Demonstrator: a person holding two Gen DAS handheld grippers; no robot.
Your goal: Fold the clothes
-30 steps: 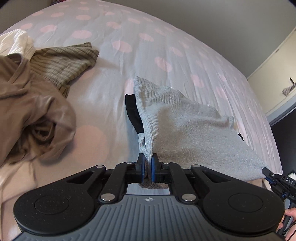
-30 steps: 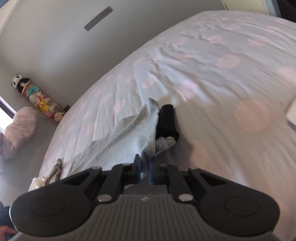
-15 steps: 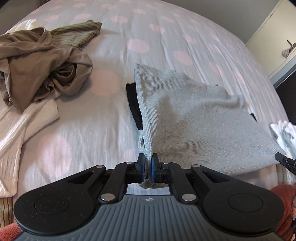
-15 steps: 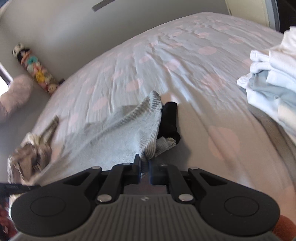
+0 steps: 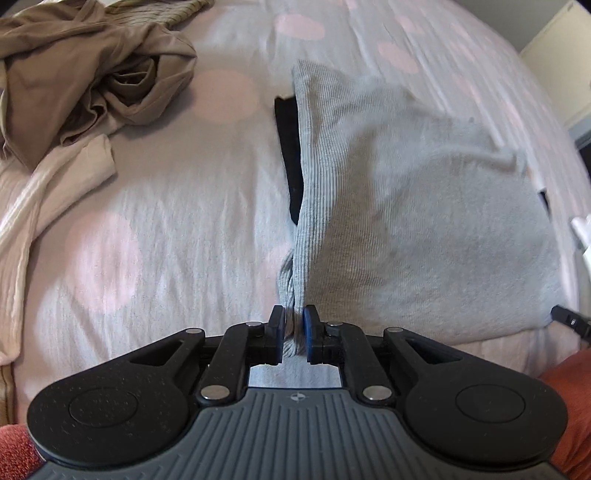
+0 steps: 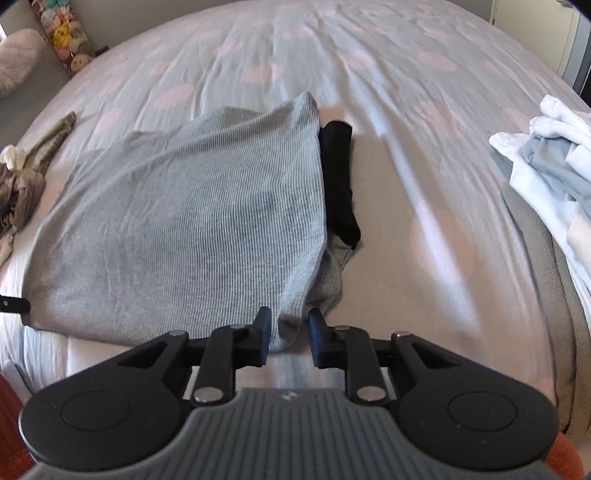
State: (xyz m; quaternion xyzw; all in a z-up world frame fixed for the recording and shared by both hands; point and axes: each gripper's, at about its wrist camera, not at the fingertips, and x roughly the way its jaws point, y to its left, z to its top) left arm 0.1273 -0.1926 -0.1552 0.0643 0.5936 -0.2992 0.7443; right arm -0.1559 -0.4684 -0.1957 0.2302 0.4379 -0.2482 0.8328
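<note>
A grey ribbed garment (image 5: 406, 221) lies folded and nearly flat on the pink-dotted bed sheet (image 5: 166, 240). A black piece (image 5: 290, 158) sticks out from under its far side edge. My left gripper (image 5: 293, 332) still pinches the near left corner, and its jaws are starting to open with the cloth filling the narrow gap. In the right wrist view the same garment (image 6: 184, 229) spreads to the left, with the black piece (image 6: 338, 177) beside it. My right gripper (image 6: 290, 332) is opening, and the near right corner lies loose between its parted pads.
A crumpled brown garment (image 5: 92, 74) and a cream one (image 5: 37, 206) lie at the left of the bed. A stack of white and pale blue clothes (image 6: 546, 155) sits at the right. An orange-red blanket (image 5: 565, 376) borders the near edge. Plush toys (image 6: 66, 29) stand by the far wall.
Both grippers have drawn the grey garment toward the near edge and lowered it flat onto the bed. The right jaws have parted off the corner; the left jaws have widened slightly.
</note>
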